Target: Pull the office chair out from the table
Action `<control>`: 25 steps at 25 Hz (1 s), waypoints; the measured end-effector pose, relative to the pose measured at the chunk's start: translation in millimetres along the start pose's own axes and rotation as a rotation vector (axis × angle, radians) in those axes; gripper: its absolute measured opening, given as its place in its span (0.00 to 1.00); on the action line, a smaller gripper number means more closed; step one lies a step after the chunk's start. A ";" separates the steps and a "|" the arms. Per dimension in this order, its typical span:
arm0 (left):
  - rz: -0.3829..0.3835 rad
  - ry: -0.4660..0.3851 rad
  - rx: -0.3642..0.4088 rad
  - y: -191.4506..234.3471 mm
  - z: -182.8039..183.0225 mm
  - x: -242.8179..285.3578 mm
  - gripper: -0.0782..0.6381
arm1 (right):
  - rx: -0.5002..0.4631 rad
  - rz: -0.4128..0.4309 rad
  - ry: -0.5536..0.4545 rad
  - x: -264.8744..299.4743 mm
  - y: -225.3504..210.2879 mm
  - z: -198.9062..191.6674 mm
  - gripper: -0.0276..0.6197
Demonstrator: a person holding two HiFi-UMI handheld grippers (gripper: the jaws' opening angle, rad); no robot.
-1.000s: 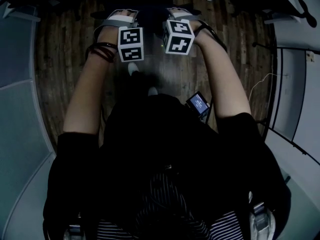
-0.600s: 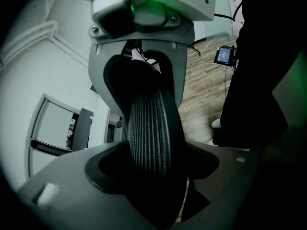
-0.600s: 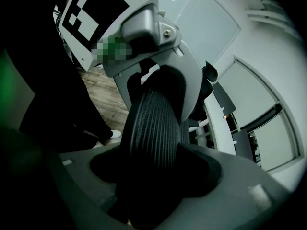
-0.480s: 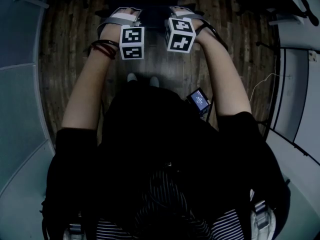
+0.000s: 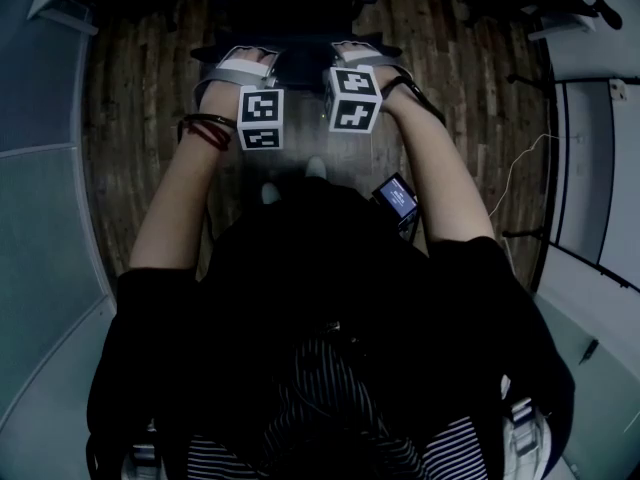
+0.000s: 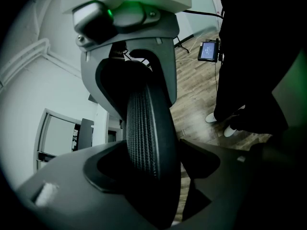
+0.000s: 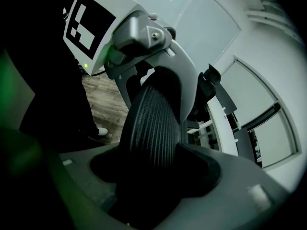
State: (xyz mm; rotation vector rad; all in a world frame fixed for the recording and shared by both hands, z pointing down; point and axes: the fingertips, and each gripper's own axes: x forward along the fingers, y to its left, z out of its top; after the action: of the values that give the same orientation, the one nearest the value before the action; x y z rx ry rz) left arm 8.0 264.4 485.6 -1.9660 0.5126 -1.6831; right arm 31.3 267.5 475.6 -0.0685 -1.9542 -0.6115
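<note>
The office chair's black mesh backrest (image 5: 300, 66) shows as a dark shape between my hands at the top of the head view. My left gripper (image 5: 243, 68) is clamped over its top edge. In the left gripper view the backrest (image 6: 148, 128) runs between the jaws of my left gripper (image 6: 153, 176); they are opening, with the pads still against the mesh. My right gripper (image 5: 362, 60) is shut on the same edge next to it. In the right gripper view the backrest (image 7: 153, 123) fills the gap in my right gripper (image 7: 153, 176). The fingertips are hidden in the head view.
Dark wood floor (image 5: 140, 98) lies round the chair. Grey partition panels (image 5: 40, 218) stand at the left, white desk parts (image 5: 590, 28) at the right. A thin cable (image 5: 520, 168) trails over the floor. My shoes (image 5: 270, 193) are below the grippers, and a small lit screen (image 5: 397, 200) hangs at my hip.
Both grippers and the chair back have come nearer to me, down the head view. My feet have stepped and the floor has shifted under them.
</note>
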 end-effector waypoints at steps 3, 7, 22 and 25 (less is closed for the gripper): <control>0.031 -0.003 0.017 -3.9 -7.6 -5.5 0.62 | 0.001 -0.030 0.006 0.3 1.3 12.1 0.52; 0.129 0.023 0.067 -15.7 -18.8 -5.4 0.66 | -0.019 -0.115 0.043 10.4 9.7 19.5 0.52; 0.371 -0.690 -1.028 71.3 7.5 -185.7 0.12 | 0.693 -0.406 -0.375 -161.7 -27.5 32.2 0.04; 0.283 -0.836 -1.136 62.1 36.8 -199.1 0.12 | 0.788 -0.452 -0.471 -185.0 -15.5 33.1 0.04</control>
State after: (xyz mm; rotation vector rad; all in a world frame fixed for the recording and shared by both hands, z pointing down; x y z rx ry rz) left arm 13.6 334.4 285.8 -2.8453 1.4832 -0.1872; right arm 83.7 309.2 299.4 0.7992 -2.5655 -0.0583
